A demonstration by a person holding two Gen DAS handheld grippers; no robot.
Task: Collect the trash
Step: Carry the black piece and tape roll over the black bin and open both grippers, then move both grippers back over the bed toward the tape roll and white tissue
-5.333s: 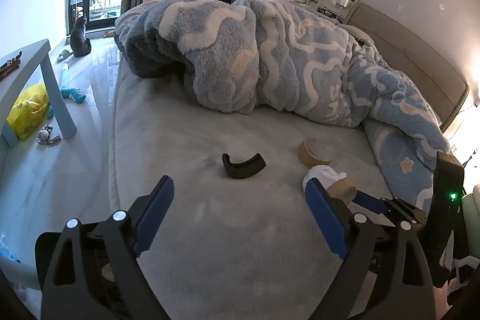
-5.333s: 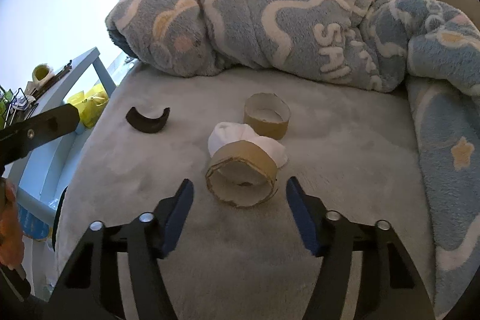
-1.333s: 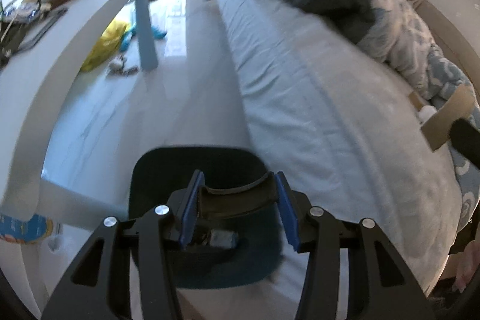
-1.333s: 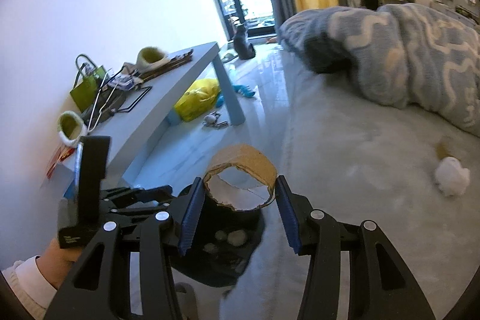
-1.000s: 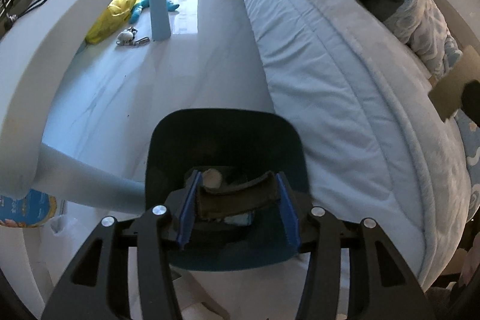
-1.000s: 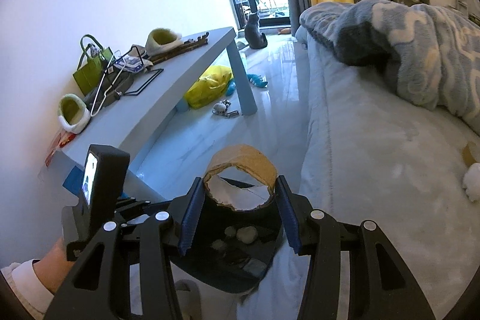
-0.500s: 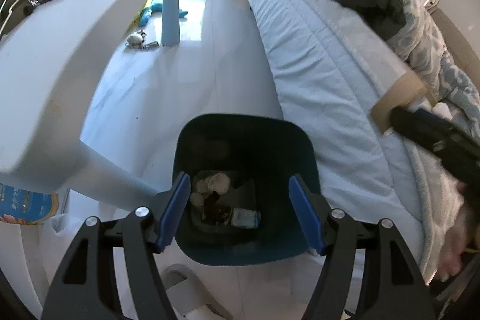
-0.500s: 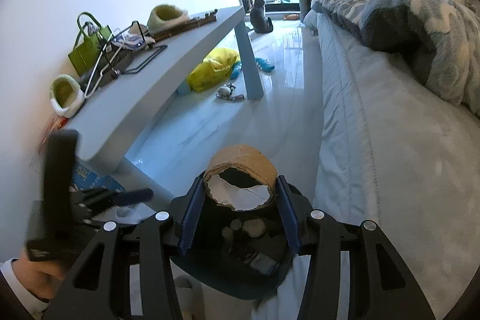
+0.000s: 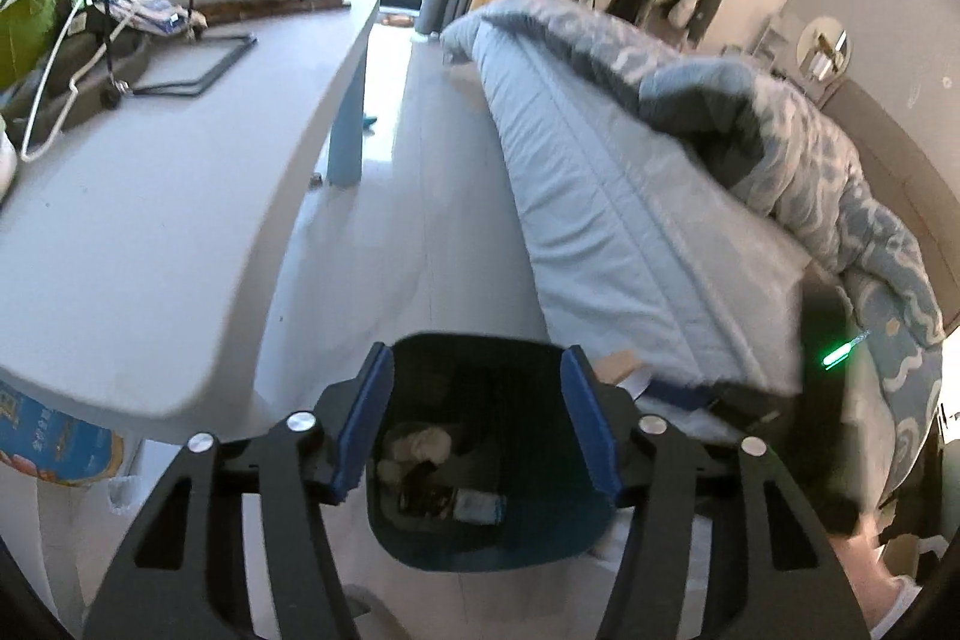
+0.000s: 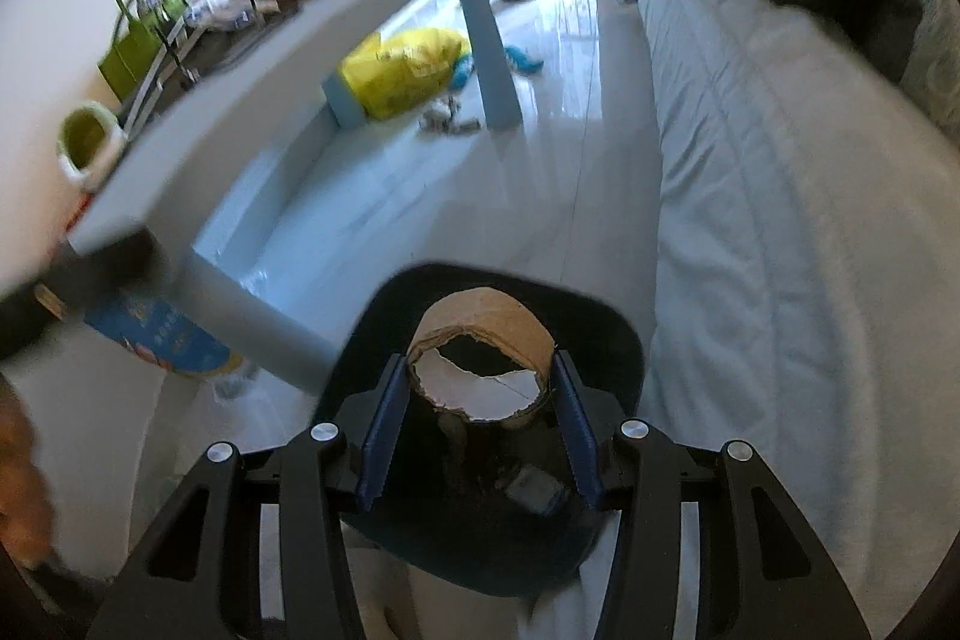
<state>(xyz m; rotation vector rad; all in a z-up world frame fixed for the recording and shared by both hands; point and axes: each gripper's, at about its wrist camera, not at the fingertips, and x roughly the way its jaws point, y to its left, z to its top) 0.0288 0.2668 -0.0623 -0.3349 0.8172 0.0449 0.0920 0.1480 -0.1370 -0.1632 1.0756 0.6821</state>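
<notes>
Left hand-held gripper [image 9: 474, 424]: jaws closing on nothing, above the bin [image 9: 480, 538] with trash inside. Right hand-held gripper [image 10: 477, 424]: clamped on cardboard ring [image 10: 480, 352], over the bin, not yet dropped.

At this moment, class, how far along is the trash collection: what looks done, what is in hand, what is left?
Done: scraps already lie in the dark blue plastic bin, and the left gripper, its jaws closing, holds nothing. In hand: the right gripper clamps the torn brown cardboard tape ring above the bin. Left: release it; further trash isn't visible.
</notes>
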